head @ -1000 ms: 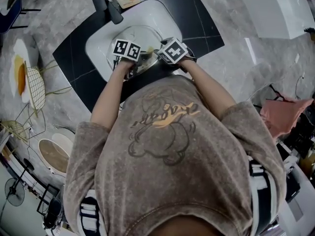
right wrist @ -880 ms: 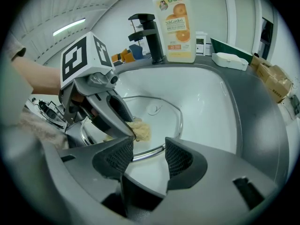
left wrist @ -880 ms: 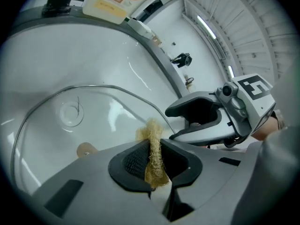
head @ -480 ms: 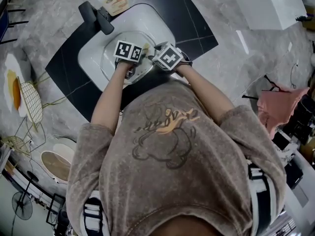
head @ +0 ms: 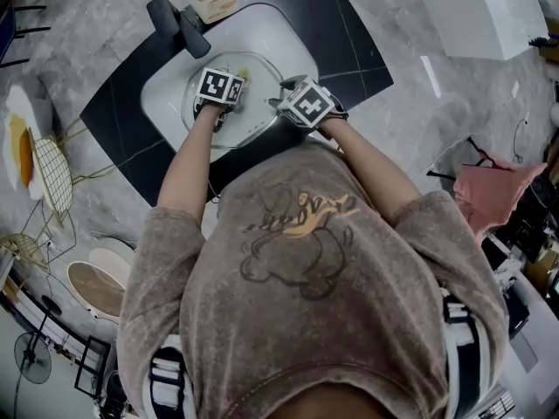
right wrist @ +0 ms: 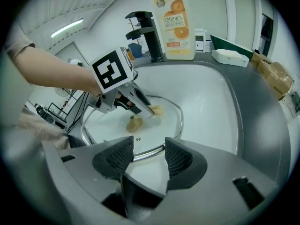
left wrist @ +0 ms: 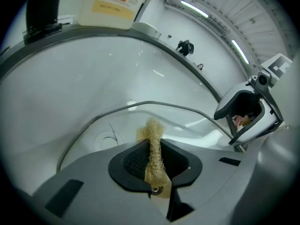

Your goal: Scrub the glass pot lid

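The round glass pot lid (head: 255, 70) lies in the white sink (head: 272, 31). My left gripper (head: 224, 91) hangs over the lid's left half, shut on a tan fibrous scrubber (left wrist: 151, 134) whose frayed tip meets the glass (left wrist: 140, 118). From the right gripper view the scrubber tip (right wrist: 157, 110) rests on the lid (right wrist: 166, 121), and a second tan lump (right wrist: 134, 123) shows beside it, a loose piece or a reflection. My right gripper (right wrist: 146, 159) stands open at the lid's near right rim, with only the thin metal rim crossing between its pads. It also shows as the right gripper (left wrist: 247, 112).
A black faucet (right wrist: 147, 32) and an orange-labelled soap bottle (right wrist: 173, 22) stand behind the basin. A white soap dish (right wrist: 228, 55) and a cardboard box (right wrist: 274, 76) sit on the dark counter (head: 349, 42) to the right. My own body covers the near edge.
My left gripper has slid leftward and farther across the lid and sunk toward the glass, rolling a little. The right gripper has kept its place at the rim.
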Demonstrator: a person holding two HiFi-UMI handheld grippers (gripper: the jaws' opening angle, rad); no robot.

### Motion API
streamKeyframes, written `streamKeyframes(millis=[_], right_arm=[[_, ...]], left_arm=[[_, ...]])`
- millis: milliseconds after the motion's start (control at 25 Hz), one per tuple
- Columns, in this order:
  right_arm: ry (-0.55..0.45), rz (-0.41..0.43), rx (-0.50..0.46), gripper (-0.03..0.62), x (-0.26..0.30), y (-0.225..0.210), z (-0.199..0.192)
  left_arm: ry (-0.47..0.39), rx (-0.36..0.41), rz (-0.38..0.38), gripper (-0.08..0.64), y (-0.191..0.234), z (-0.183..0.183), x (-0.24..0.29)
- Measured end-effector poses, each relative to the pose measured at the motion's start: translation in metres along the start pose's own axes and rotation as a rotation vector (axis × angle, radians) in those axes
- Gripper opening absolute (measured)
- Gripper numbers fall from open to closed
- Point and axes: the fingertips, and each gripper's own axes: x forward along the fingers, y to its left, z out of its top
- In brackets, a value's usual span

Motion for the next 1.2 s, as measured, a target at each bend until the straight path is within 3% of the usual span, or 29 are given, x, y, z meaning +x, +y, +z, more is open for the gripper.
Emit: streamKeyframes(millis=[320, 560, 720, 920, 1200], right_arm=[[0.004, 0.006, 0.005, 0.213, 0.000, 0.001, -0.001], [0.002, 0.011, 0.010, 0.213, 0.001, 0.001, 0.000], [-0.013, 0.017, 0.027, 0.207, 0.000, 0.002, 0.002], [-0.016, 0.019, 0.042, 0.209, -0.001, 0.002, 0.000], [-0.017, 0.011, 0.046, 0.209, -0.001, 0.001, 0.000]], left_arm=[[0.047, -0.062, 0.095, 0.064, 0.050, -0.034, -0.022], [0.143, -0.037, 0.235, 0.064, 0.078, -0.063, -0.046], [0.195, -0.084, 0.284, 0.064, 0.084, -0.079, -0.057], [0.203, -0.207, 0.266, 0.064, 0.074, -0.086, -0.060], [0.181, -0.337, 0.180, 0.064, 0.050, -0.084, -0.055]])
